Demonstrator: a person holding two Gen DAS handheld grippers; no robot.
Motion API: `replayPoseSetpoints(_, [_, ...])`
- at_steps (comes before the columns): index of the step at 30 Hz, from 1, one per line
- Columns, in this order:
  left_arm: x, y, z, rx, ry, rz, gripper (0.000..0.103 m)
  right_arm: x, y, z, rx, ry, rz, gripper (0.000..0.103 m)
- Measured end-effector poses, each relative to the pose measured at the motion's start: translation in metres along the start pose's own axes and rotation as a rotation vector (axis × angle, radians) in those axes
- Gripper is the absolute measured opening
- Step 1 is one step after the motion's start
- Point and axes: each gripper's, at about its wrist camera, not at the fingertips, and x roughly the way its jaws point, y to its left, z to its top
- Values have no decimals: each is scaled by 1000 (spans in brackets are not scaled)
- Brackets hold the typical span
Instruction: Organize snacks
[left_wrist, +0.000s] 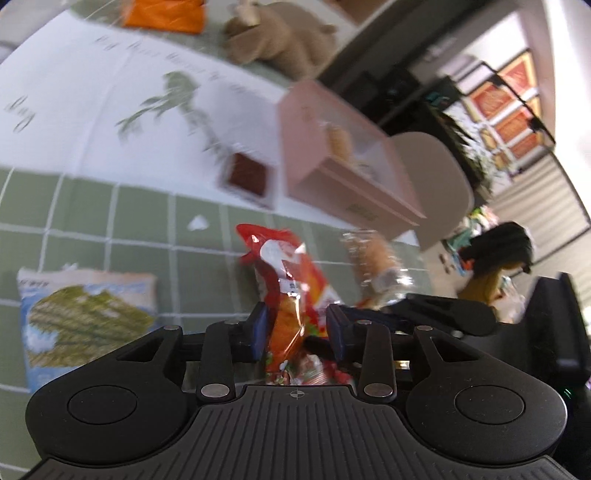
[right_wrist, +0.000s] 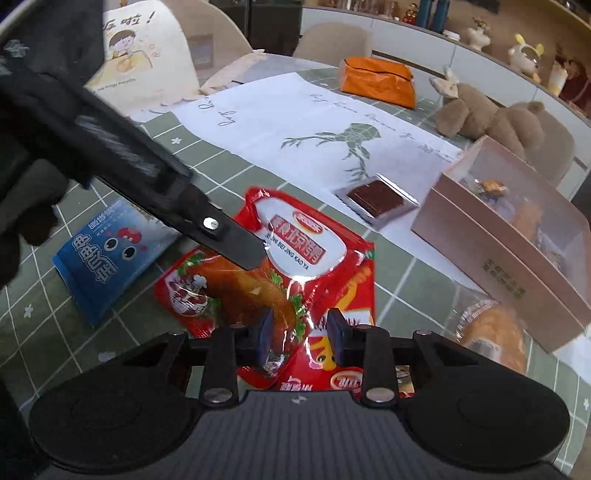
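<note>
A red roast-duck snack packet (right_wrist: 295, 236) hangs tilted just above the green checked tablecloth (right_wrist: 44, 325). My right gripper (right_wrist: 301, 332) is shut on its crumpled near edge. In the left wrist view the same packet (left_wrist: 284, 266) shows edge-on between the pads of my left gripper (left_wrist: 297, 332), which stands open: the packet lies against the left pad, with a gap to the right pad. One left finger (right_wrist: 236, 243) rests on top of the packet in the right wrist view. A right finger (left_wrist: 443, 314) shows beside it.
A pink box with a clear lid (right_wrist: 517, 251) stands to the right, wrapped bread (right_wrist: 491, 332) in front of it. A brown wrapped bar (right_wrist: 376, 199) lies on the white paper. A blue packet (right_wrist: 107, 266) lies left; a seaweed packet (left_wrist: 85, 317) too. An orange bag (right_wrist: 376, 81) and plush toy (right_wrist: 487, 118) sit at the back.
</note>
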Motion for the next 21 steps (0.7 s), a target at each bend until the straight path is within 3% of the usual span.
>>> replayPoseSetpoints(3, [4, -8, 4, 23, -22, -45, 35, -3, -9, -7, 25, -5, 16, 31])
replayPoseSetpoints(7, [21, -12, 16, -6, -31, -158, 28, -2, -11, -9, 23, -9, 11, 31])
replayPoseSetpoints(9, [36, -19, 23, 18, 2, -179, 33, -2, -11, -10, 23, -10, 7, 32])
replayPoseSetpoints(11, [44, -31, 27, 82, 15, -132, 38, -3, -11, -11, 21, -12, 1, 32])
replayPoseSetpoints(16, [61, -60, 31, 281, 86, 73, 38, -5, -15, -14, 35, -14, 3, 33])
replayPoseSetpoints(21, [64, -54, 34, 274, 105, 69, 37, -2, -16, -14, 38, -21, -4, 34])
